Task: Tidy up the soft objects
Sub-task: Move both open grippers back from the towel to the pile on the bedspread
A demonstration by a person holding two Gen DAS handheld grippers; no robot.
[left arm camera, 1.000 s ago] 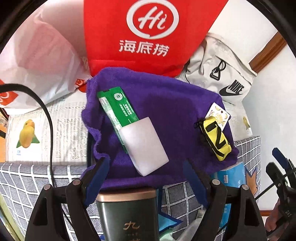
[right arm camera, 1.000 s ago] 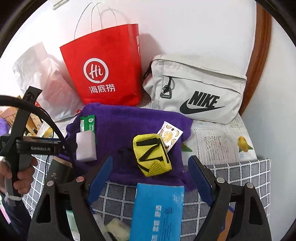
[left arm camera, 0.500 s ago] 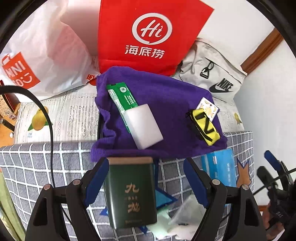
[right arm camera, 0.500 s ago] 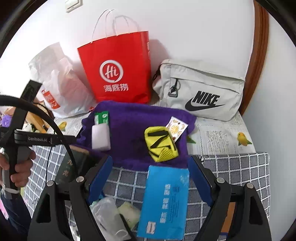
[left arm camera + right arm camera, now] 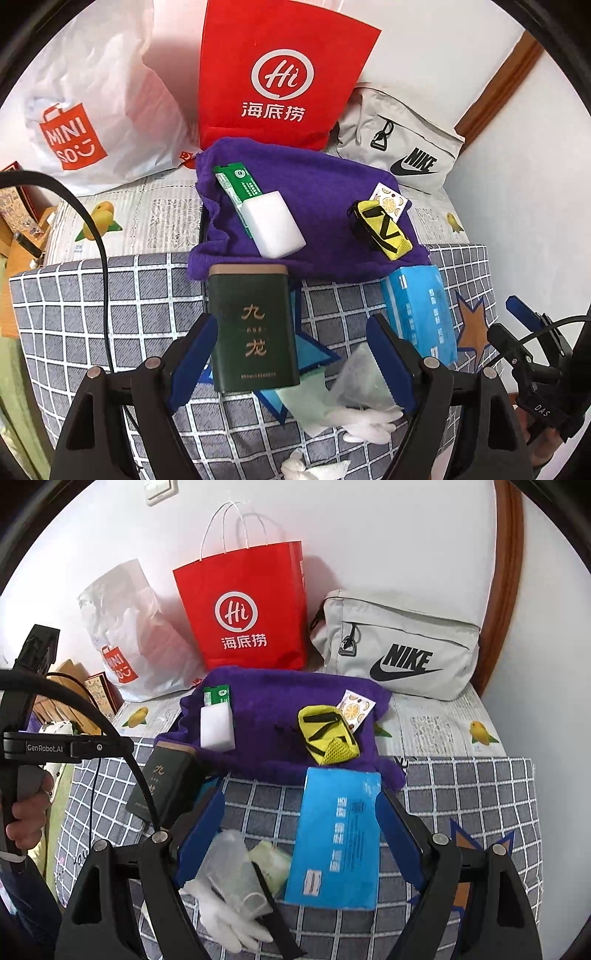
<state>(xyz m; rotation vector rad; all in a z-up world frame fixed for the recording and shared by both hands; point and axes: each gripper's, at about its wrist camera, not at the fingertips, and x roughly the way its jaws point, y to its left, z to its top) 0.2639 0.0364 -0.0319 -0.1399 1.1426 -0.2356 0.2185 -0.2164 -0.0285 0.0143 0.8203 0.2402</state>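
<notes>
The purple towel [image 5: 295, 206] lies spread across the middle of the bed, half on the grey checked cover [image 5: 110, 295] and half on a newspaper sheet [image 5: 147, 218] printed with fruit. On the towel rest a white sponge block [image 5: 273, 225], a green sachet [image 5: 238, 186] tucked partly under that block, a yellow and black pouch [image 5: 382, 230] toward the towel's right end, and a small lemon-print packet [image 5: 389, 197] touching the pouch. Behind the towel stand a red paper bag [image 5: 243, 613], a white plastic bag [image 5: 125, 635] to its left and a grey Nike bag [image 5: 399, 646] to its right, all against the wall. Just in front of the towel lie a dark green tin [image 5: 253, 328], its top edge touching the towel, and a blue tissue pack [image 5: 336, 838]; nearer still are white gloves [image 5: 225, 919], a clear plastic bag [image 5: 232, 864] and a pale green packet [image 5: 271, 864]. The left gripper [image 5: 291, 362] tilts steeply down in front of the towel, fingers spread wide and empty, the tin and gloves in its way. The right gripper [image 5: 299, 838] slants down, likewise spread wide and holding nothing, over the tissue pack. A hand [image 5: 26, 812] grips the left handle.
</notes>
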